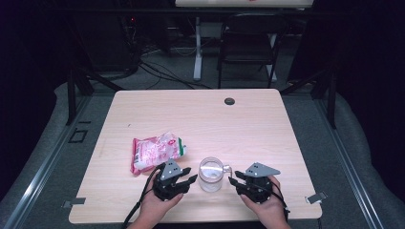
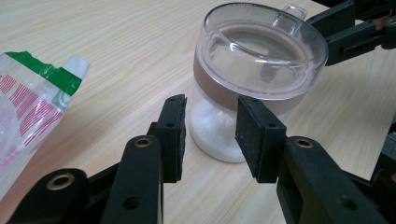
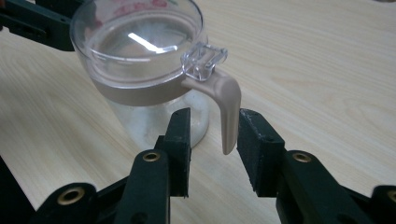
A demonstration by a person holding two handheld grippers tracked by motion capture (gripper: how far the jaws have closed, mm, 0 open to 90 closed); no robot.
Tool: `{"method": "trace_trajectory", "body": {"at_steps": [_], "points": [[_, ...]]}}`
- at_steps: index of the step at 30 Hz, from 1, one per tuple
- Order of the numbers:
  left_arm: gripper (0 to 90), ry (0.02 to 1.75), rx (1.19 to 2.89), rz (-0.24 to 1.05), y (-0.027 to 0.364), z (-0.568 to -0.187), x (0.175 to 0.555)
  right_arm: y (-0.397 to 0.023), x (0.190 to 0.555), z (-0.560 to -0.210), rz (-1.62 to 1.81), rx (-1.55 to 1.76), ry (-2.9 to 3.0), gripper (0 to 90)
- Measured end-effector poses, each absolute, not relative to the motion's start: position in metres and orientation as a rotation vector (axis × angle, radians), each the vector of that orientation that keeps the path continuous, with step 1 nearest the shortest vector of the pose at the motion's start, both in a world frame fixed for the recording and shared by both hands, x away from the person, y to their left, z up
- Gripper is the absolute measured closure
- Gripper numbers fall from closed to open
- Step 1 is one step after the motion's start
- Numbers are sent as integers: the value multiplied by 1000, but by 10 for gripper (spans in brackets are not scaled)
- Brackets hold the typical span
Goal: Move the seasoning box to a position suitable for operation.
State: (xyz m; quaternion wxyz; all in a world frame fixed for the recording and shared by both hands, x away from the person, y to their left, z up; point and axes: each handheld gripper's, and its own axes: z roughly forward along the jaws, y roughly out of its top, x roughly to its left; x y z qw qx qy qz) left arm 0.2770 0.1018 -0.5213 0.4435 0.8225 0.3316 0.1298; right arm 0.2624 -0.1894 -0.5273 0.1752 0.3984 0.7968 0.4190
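A clear jar (image 1: pixel 210 175) with a tan band, a clear lid and white powder inside stands near the table's front edge. My left gripper (image 1: pixel 190 180) is just left of it, open, and the jar (image 2: pixel 243 88) rises right beyond its pads without touching them. My right gripper (image 1: pixel 234 182) is on the jar's other side, also open. In the right gripper view the jar's tan handle (image 3: pixel 226 105) hangs between my right gripper's (image 3: pixel 215 116) jaws, with a clear gap to the left pad. A torn pink and white bag (image 1: pixel 155 151) lies left of the jar.
The wooden table (image 1: pixel 248 124) has a dark round grommet (image 1: pixel 229 101) near its far edge. A black chair (image 1: pixel 248 40) and a white desk leg (image 1: pixel 197 47) stand on the floor beyond. The bag's green-edged corner (image 2: pixel 51 74) lies close to my left gripper.
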Motion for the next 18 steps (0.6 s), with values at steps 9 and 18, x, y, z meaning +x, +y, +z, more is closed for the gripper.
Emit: {"method": "trace_trajectory", "body": {"at_steps": [9,18], "points": [[694,843,1992,297,104,-509,283,-192,266,-512,1201,1113,2244,713],[795,822,1991,275,101,-484,301,-186,282,-478,1210,1114,2214,800]]}}
